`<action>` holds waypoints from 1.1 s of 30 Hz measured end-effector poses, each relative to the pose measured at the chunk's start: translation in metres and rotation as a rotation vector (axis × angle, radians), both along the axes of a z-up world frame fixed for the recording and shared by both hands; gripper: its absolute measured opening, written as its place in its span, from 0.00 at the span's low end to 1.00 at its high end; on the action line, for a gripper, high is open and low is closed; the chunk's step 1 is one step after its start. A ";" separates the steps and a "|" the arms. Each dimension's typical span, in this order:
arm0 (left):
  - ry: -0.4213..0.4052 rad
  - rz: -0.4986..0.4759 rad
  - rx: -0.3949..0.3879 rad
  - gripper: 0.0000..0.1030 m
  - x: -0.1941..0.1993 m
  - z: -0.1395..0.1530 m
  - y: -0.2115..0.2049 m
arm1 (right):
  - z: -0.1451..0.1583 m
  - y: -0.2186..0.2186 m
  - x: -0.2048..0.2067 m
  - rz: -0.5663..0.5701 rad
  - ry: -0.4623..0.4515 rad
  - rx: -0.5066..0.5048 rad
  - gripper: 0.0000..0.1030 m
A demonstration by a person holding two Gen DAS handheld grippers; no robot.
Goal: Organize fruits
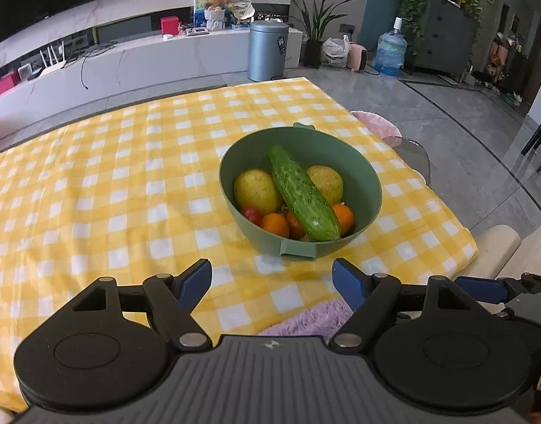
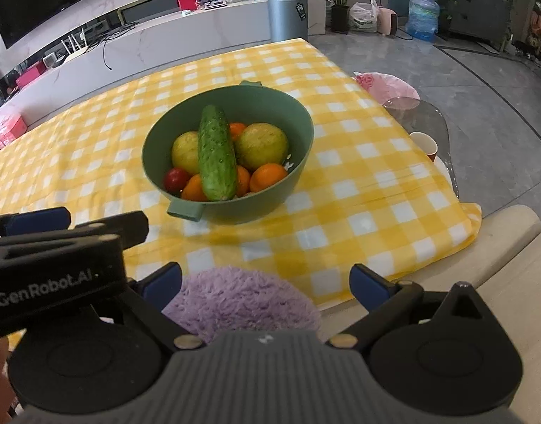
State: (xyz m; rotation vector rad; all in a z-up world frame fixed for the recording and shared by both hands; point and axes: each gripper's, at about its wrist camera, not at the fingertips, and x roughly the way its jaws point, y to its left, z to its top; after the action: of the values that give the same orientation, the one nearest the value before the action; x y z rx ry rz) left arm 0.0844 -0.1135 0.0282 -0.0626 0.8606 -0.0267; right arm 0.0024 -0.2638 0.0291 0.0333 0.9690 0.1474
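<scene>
A green bowl (image 1: 369, 180) stands on the yellow checked tablecloth (image 1: 93, 194), right of centre. A cucumber (image 1: 302, 194) lies across two yellow fruits (image 1: 256, 190), several oranges (image 1: 275, 224) and a small red fruit (image 1: 252, 213). The bowl (image 2: 302, 130) and cucumber (image 2: 216, 155) also show in the right wrist view. My left gripper (image 1: 272, 282) is open and empty, just short of the bowl's near handle. My right gripper (image 2: 265, 284) is open and empty, lower, above a purple fluffy cushion (image 2: 242, 300) at the table's near edge. The left gripper's body (image 2: 54, 261) shows at its left.
A pink cushion (image 2: 387, 84) and a clear chair back (image 2: 429, 116) stand off the table's right edge, with a paper cup (image 2: 424, 145) by them. A beige seat (image 2: 510, 247) is at the near right. A bin (image 1: 268, 49) and TV bench lie beyond the table.
</scene>
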 end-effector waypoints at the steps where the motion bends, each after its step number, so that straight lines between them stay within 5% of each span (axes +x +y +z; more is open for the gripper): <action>1: 0.003 0.002 -0.006 0.87 -0.001 0.000 0.000 | 0.000 0.000 -0.001 -0.002 -0.001 -0.001 0.95; 33: 0.046 0.023 -0.053 0.87 0.000 -0.014 0.004 | -0.005 0.001 0.002 -0.007 0.002 -0.017 0.95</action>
State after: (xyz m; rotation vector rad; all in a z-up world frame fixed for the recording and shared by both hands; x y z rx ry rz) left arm 0.0842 -0.1095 0.0143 -0.1229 0.9052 -0.0263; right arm 0.0047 -0.2623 0.0237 0.0209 0.9722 0.1322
